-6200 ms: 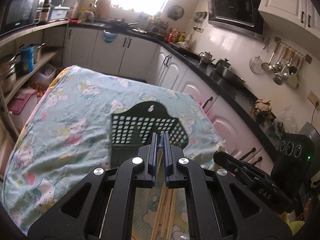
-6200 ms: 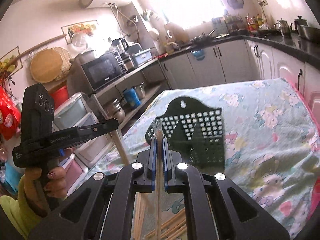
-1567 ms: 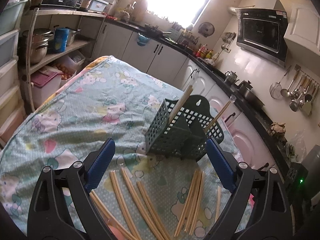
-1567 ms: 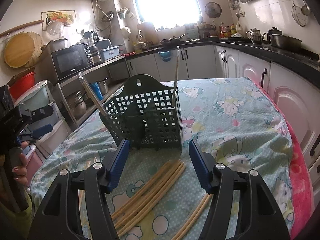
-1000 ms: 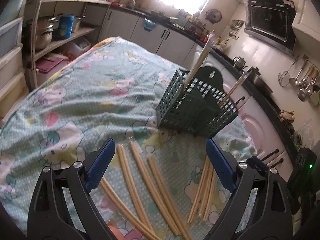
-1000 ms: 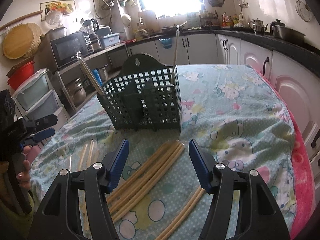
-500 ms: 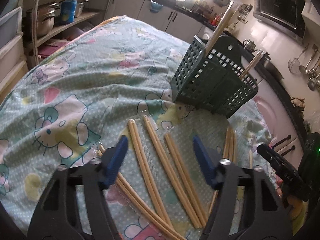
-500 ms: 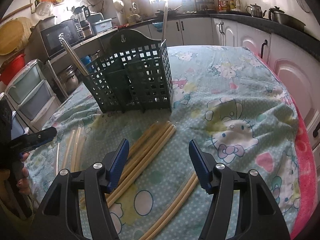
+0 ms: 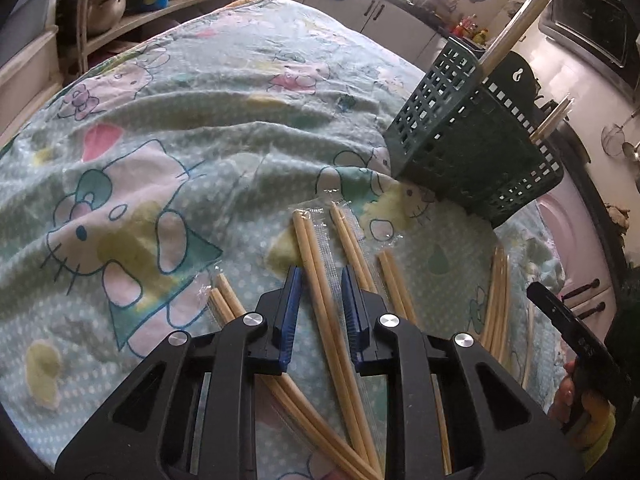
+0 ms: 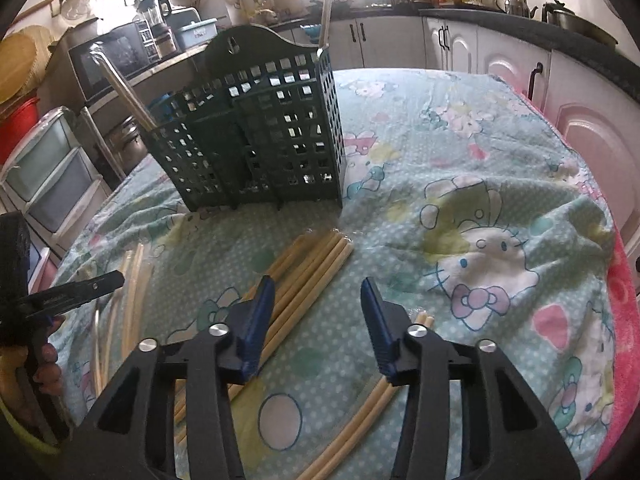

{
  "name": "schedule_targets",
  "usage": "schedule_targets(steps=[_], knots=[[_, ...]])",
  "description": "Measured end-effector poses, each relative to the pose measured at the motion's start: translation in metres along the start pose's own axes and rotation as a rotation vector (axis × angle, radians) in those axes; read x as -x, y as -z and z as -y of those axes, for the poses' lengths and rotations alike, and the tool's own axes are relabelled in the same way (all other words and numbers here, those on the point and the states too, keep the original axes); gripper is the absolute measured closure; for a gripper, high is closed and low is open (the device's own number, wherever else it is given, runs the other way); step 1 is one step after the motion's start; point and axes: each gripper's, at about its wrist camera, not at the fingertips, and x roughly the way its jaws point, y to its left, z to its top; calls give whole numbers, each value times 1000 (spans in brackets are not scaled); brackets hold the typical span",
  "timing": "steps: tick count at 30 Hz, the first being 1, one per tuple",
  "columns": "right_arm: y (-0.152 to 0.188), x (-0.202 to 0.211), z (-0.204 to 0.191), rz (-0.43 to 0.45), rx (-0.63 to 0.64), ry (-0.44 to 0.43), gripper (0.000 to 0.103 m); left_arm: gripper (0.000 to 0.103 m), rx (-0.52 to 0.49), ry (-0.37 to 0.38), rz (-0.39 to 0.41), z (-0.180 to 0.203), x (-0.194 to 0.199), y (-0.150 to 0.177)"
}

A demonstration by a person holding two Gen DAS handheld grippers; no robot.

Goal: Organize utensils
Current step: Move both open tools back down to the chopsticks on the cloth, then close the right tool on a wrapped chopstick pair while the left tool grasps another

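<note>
A dark green slotted utensil basket (image 9: 460,148) (image 10: 260,132) stands on the cartoon-print cloth, with two wrapped chopstick pairs (image 9: 516,20) (image 10: 124,92) leaning out of it. Several wrapped chopstick pairs lie loose on the cloth in front. My left gripper (image 9: 321,276) hangs low over them, its jaws closing around one wrapped pair (image 9: 320,280); a gap still shows on both sides of it. My right gripper (image 10: 317,280) is closing too, over a bundle of chopsticks (image 10: 316,260) lying just inside its left finger, with no contact.
More chopstick pairs lie at the right (image 9: 496,304) and beside my right gripper's right finger (image 10: 420,320). A hand holds the other gripper at each view's edge (image 10: 72,292) (image 9: 568,328). White cabinets, shelves with pots and plastic drawers surround the table.
Both grippers have sunk toward the cloth and tipped further down. The left jaws have narrowed from wide to a slim gap around one wrapped pair. The right jaws have narrowed somewhat.
</note>
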Motion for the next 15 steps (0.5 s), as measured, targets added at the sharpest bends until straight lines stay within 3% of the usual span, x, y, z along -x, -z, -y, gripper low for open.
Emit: schedule_targets(steps=[15], knots=[[-17,-39,11,-80,-44,60,75,89,-29,-33,10,5,-9,-9]])
